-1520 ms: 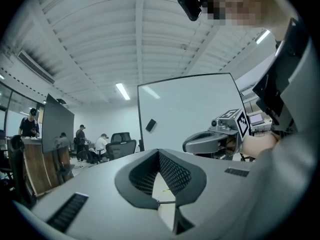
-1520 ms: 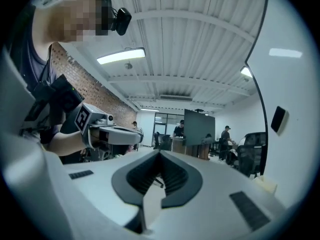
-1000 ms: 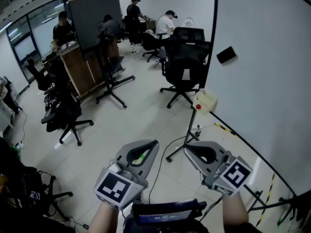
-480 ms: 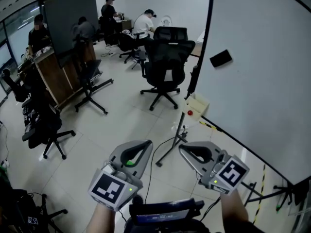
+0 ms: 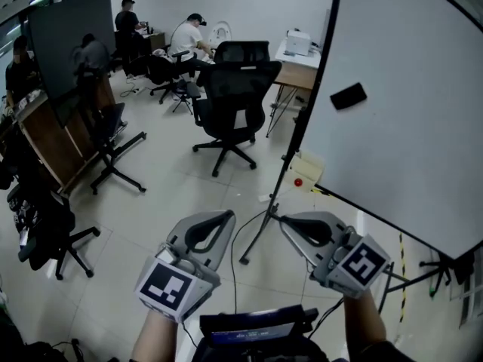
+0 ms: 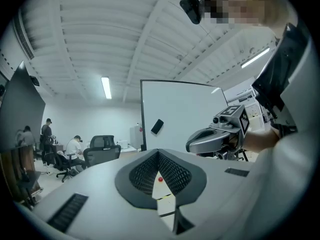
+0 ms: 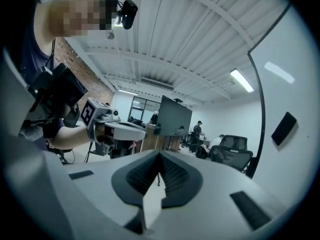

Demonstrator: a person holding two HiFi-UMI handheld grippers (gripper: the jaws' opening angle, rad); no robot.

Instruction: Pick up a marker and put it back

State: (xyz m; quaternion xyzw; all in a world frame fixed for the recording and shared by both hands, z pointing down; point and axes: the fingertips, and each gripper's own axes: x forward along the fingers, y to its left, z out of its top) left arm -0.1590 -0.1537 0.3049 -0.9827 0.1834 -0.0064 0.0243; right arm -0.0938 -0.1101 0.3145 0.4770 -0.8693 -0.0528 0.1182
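at the left, the black office chair (image 5: 234, 89) sits further left in the head view than it did a second ago, and the people at the far desks have slid the same way. the whole room has swung, so i judge that the person is turning toward the whiteboard (image 5: 407, 149), which now fills more of the right side. the task looks to be only in its approach: no marker shows in any view, neither in the jaws nor on the board, so i cannot tell where it lies.

the left gripper (image 5: 229, 215) is held out ahead of the body over the bare floor (image 5: 166, 202), pointing about level. its jaws are closed tip to tip with nothing between them. just beside it, not touching, the right gripper (image 5: 283, 219) points slightly downward, its jaws also pressed together and empty. both forearms rise from the bottom edge, side by side.

beyond the right gripper stands the board's stand (image 5: 290, 164) with a small box (image 5: 308, 168) on it. higher on the white surface sticks a black eraser (image 5: 348, 96).
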